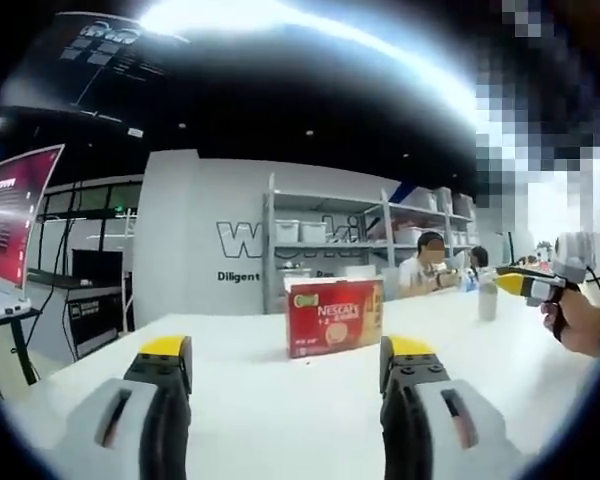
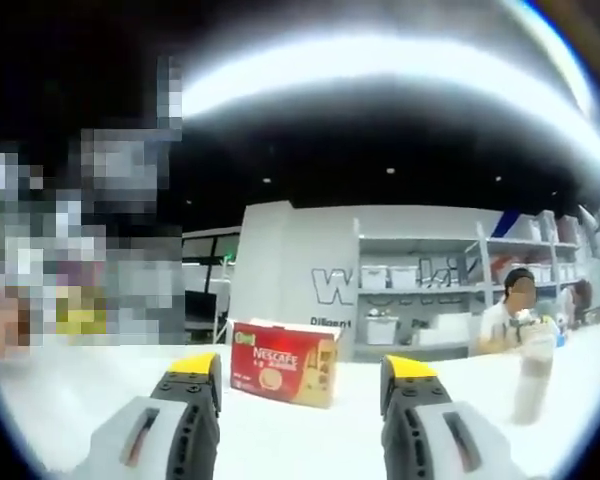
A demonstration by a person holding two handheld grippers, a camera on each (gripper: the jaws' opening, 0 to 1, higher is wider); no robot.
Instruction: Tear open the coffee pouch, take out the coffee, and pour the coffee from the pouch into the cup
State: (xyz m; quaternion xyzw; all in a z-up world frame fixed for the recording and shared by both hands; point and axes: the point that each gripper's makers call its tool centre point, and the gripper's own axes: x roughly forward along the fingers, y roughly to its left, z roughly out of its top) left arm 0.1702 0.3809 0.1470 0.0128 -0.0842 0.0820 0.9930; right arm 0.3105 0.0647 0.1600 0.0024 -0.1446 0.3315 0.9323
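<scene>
Nescafé box (image 1: 334,318) stands on the table (image 1: 280,400) beyond both spread, empty claws (image 1: 287,375) (image 2: 302,385).

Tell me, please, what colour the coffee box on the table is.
Red, with a white top flap; the coffee box shows best in the left gripper view.

A white counter (image 1: 260,400) stretches toward a pale wall (image 1: 180,230) bearing large grey lettering. Metal shelving (image 1: 330,225) against it holds white storage bins (image 1: 300,231). A bright strip light (image 2: 380,60) curves across the dark ceiling (image 1: 280,110). 2 people (image 2: 515,310) sit at the far end; a red banner (image 1: 15,210) stands at left.
</scene>
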